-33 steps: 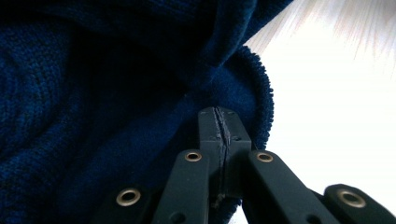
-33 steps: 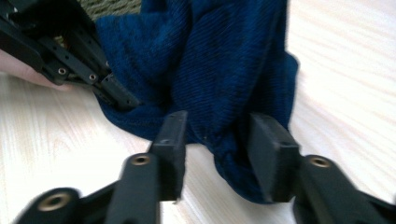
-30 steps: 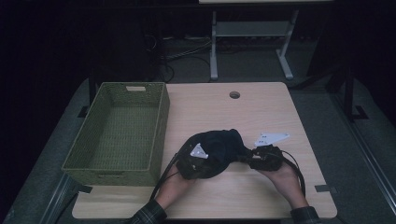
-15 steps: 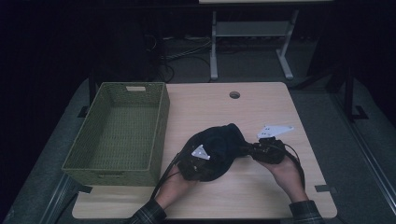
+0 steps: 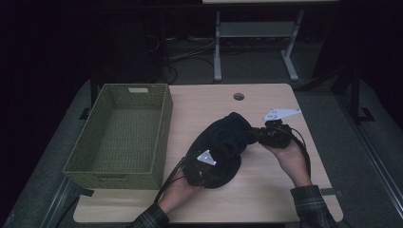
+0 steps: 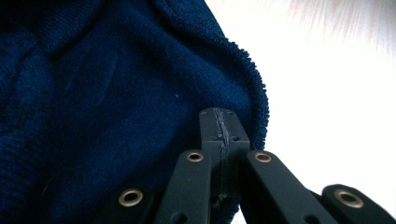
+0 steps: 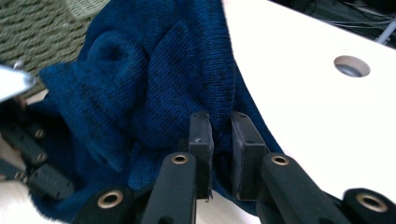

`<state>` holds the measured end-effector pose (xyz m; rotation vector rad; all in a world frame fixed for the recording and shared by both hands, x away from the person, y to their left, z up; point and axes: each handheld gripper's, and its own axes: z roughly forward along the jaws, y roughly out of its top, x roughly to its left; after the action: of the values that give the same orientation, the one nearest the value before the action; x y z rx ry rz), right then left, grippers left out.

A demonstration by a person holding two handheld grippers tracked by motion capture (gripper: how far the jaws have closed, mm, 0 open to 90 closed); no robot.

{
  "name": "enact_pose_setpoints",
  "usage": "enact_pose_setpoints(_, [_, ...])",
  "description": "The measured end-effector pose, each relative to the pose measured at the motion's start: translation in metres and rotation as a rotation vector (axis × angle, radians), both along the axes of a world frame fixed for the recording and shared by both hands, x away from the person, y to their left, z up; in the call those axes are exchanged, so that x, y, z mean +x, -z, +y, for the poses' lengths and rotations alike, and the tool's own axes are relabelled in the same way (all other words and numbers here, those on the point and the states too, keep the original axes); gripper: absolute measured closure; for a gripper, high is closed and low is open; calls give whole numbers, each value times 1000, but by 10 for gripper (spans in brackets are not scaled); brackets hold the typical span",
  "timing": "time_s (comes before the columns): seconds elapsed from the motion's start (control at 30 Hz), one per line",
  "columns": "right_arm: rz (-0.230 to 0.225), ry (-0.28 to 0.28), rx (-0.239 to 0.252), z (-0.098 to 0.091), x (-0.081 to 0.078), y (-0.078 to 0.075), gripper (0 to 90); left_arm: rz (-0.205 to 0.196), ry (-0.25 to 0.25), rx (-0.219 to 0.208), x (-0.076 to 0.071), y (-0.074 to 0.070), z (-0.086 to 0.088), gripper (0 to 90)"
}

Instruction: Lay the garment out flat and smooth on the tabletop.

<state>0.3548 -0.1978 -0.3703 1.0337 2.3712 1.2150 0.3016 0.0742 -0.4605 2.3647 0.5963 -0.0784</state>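
Step in hand, as judged: folding or bundling the dark blue knit garment point(image 5: 223, 147), which lies bunched near the middle of the table point(image 5: 266, 199), right of the green basket point(image 5: 119, 137).

Near left: left gripper point(image 5: 202, 166), jaws fully together, at the garment's near end; whether cloth is pinched, cannot tell.

Farther right: right gripper point(image 5: 259, 134), jaws nearly together, clamped on a fold at the far right end.

Next move likely calls for carrying that end over toward the left gripper.

The right gripper view shows the pinched fold point(image 7: 219, 140); the high view shows the layout.
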Motion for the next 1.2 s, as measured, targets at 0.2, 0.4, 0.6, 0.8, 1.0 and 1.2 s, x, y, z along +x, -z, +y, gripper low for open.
enact_pose_setpoints(0.2, [-7, 15, -18, 4, 14, -12, 806, 1, 13, 1, -1, 0, -1, 900])
enact_pose_setpoints(0.4, [-17, 36, -39, 10, 31, -21, 807, 5, 29, 1, -2, 0, -2, 900])
enact_pose_setpoints(0.6, [-22, 72, -57, 15, 50, -28, 807, 9, 44, -2, -3, 0, -4, 900])
enact_pose_setpoints(0.8, [-33, 94, -69, 21, 71, -34, 807, 15, 58, 0, -3, 0, -4, 900])
enact_pose_setpoints(1.0, [-30, 101, -86, 30, 90, -33, 808, 16, 59, -1, -3, 0, -5, 900])
enact_pose_setpoints(1.2, [-12, 108, -86, 37, 108, -23, 807, 16, 59, 0, -3, 0, -5, 900])
